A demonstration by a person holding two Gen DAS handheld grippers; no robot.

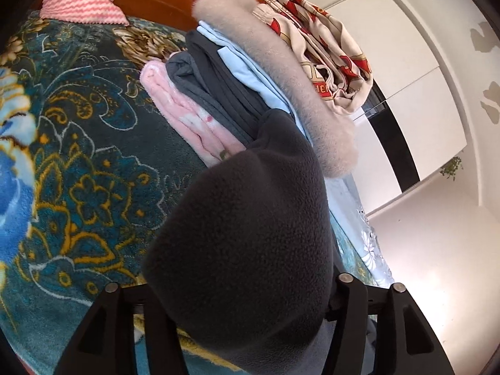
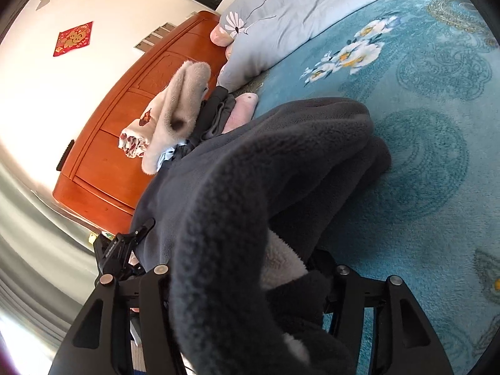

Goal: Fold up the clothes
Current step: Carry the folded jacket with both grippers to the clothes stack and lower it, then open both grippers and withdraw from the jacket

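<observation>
A teal floral blanket (image 2: pixel 422 100) covers the bed, with a wooden headboard (image 2: pixel 125 118) behind it and a pale blue pillow (image 2: pixel 281 15) at its top. On the blanket beside the headboard stands a pile of folded clothes (image 1: pixel 237 72): pink fleece at the bottom, dark grey and light blue layers above, a beige plush piece and a red-patterned cream cloth on top. A dark grey fleece garment (image 1: pixel 250 243) drapes from both grippers, its far end resting on the blanket near the pile. The left gripper (image 1: pixel 250 322) and right gripper (image 2: pixel 247 306) seem clamped on it, though fabric hides the jaws. A pink striped cloth (image 1: pixel 81 3) lies apart.
</observation>
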